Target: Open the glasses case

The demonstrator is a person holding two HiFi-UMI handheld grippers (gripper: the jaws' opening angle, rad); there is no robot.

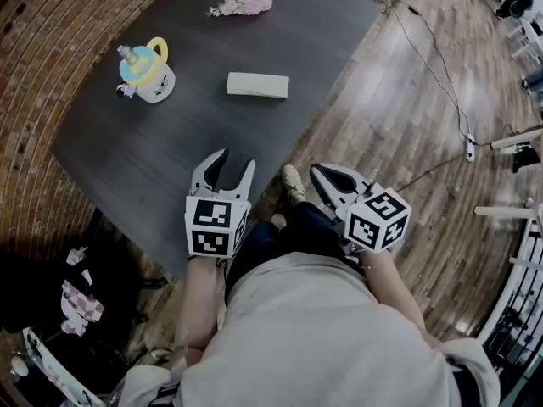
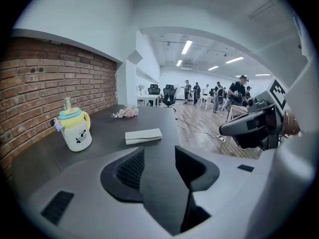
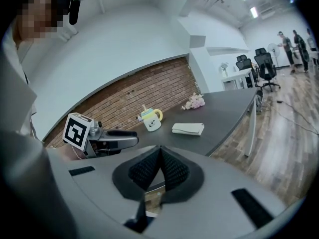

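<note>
Left tool [image 1: 233, 161] half-open, right tool [image 1: 316, 170] closed, both empty; we hold them short of the glasses case [image 1: 257, 85] to line up.

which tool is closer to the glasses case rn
Left. The left tool is over the table, short of the glasses case. The right tool is off the table's edge, above the floor, farther away.
</note>
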